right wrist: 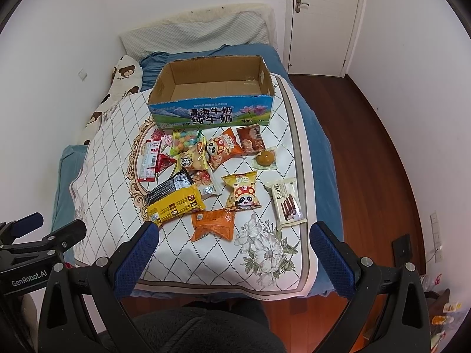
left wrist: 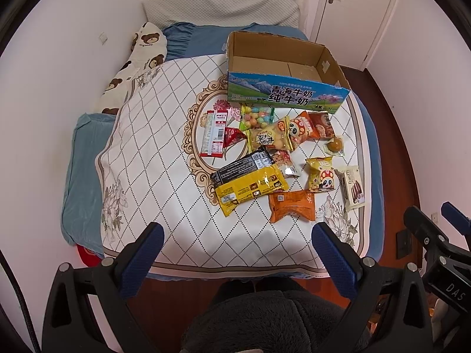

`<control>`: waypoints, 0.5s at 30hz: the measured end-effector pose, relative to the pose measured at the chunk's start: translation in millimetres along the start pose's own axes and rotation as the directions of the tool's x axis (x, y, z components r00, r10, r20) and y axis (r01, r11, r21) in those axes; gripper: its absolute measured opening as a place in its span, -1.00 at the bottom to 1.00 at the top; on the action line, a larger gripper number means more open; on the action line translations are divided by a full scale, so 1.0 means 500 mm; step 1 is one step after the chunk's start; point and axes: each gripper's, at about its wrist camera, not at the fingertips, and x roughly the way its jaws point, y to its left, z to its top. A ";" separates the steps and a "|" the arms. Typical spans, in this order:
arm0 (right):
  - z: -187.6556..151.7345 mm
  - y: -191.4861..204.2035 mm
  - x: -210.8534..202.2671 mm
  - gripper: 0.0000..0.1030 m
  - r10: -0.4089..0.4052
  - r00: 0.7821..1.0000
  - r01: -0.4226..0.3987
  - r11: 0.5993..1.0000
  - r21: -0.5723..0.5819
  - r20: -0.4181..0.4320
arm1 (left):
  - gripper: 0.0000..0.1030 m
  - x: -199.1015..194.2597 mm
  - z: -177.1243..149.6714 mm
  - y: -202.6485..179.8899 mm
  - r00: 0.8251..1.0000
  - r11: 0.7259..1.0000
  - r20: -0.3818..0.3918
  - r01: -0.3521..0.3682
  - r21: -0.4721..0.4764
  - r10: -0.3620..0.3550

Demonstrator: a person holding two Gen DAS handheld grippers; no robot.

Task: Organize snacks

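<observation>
Several snack packets lie spread on the patterned white quilt of a bed. An empty cardboard milk box stands open behind them. Nearest me are an orange packet, a yellow packet and a white Franzzi biscuit pack. A yellow panda bag lies in the middle. My left gripper hangs open above the bed's near edge, holding nothing. My right gripper is open too, and also shows at the right of the left wrist view.
The bed stands against the white left wall, with pillows and a bear-print cushion at its head. Wooden floor runs along the right side toward a white door. A dark fleece garment of the person fills the bottom.
</observation>
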 end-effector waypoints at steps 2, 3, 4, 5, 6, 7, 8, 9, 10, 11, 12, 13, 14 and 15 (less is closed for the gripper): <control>-0.001 0.001 0.000 1.00 0.000 1.000 0.000 1.000 -0.001 0.002 | 1.00 0.000 0.000 0.001 1.000 1.000 0.000 0.002 -0.001 -0.002; -0.001 0.002 0.000 1.00 -0.001 1.000 0.001 1.000 -0.002 0.002 | 1.00 0.002 0.002 0.002 1.000 1.000 0.000 0.000 0.000 0.000; 0.000 0.001 0.000 1.00 0.000 1.000 0.000 1.000 -0.001 0.002 | 1.00 0.000 0.000 0.001 1.000 1.000 0.000 0.002 0.000 -0.002; 0.000 0.001 0.000 1.00 0.001 1.000 -0.001 1.000 0.000 0.002 | 1.00 0.001 0.001 0.003 1.000 1.000 0.000 0.003 -0.002 -0.003; -0.002 0.004 -0.001 1.00 0.000 1.000 0.000 1.000 -0.001 0.002 | 1.00 0.000 0.000 0.001 1.000 1.000 0.000 0.001 -0.001 -0.001; -0.002 0.003 0.000 1.00 -0.001 1.000 0.001 1.000 -0.003 0.001 | 1.00 0.000 0.000 0.001 1.000 1.000 0.001 0.001 -0.001 -0.001; -0.002 0.003 0.000 1.00 0.000 1.000 0.000 1.000 -0.002 0.001 | 1.00 -0.001 0.000 0.001 1.000 1.000 0.000 0.003 -0.001 -0.003; -0.002 0.003 -0.001 1.00 0.001 1.000 -0.001 1.000 0.000 0.002 | 1.00 -0.001 0.000 0.001 1.000 1.000 0.000 0.003 0.000 -0.003; -0.002 0.003 0.000 1.00 0.000 1.000 0.000 1.000 -0.002 0.002 | 1.00 0.000 0.001 0.001 1.000 1.000 0.001 0.001 0.003 -0.001; -0.002 0.003 -0.001 1.00 -0.001 1.000 0.001 1.000 -0.001 0.002 | 1.00 -0.001 0.001 0.001 1.000 1.000 0.000 0.001 0.001 -0.001; -0.002 0.003 -0.001 1.00 0.000 1.000 0.000 1.000 0.001 0.002 | 1.00 -0.001 0.001 0.001 1.000 1.000 0.000 0.003 -0.001 -0.003; -0.003 0.004 -0.002 1.00 -0.001 1.000 0.001 1.000 0.001 0.003 | 1.00 0.000 0.002 0.004 1.000 1.000 0.000 0.004 -0.001 -0.004; -0.002 0.005 -0.002 1.00 -0.002 1.000 0.002 1.000 -0.001 0.004 | 1.00 0.000 0.002 0.004 1.000 1.000 0.001 0.003 0.000 -0.003; -0.001 0.004 -0.002 1.00 -0.001 1.000 0.001 1.000 -0.002 0.004 | 1.00 0.000 0.002 0.004 1.000 1.000 0.000 0.004 0.000 -0.004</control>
